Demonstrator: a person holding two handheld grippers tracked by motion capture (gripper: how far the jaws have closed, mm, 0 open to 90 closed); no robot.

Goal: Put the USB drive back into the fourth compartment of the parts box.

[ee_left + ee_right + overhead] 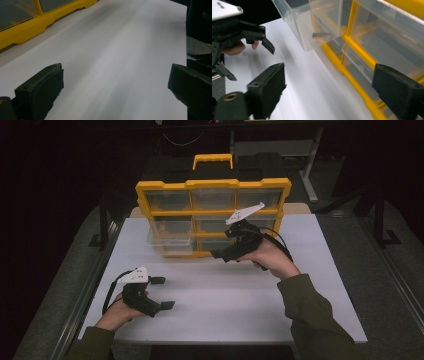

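Observation:
A yellow organizer (212,184) with clear drawers stands upright at the back of the white table (240,310). Its middle-left drawer (170,237) is pulled partway out. My right gripper (225,244) hovers open just in front of the organizer's lower middle, with nothing between its jaws. In the right gripper view the pulled-out drawer (312,22) juts out at the upper left of the yellow frame (352,60). My left gripper (162,292) rests open and empty low over the table's front left. In the left gripper view, bare table lies between the jaws.
A yellow carry handle (213,159) tops the organizer. The organizer's base (25,27) runs along the upper left in the left gripper view. Dark floor and a table leg (310,170) lie beyond the table's edges.

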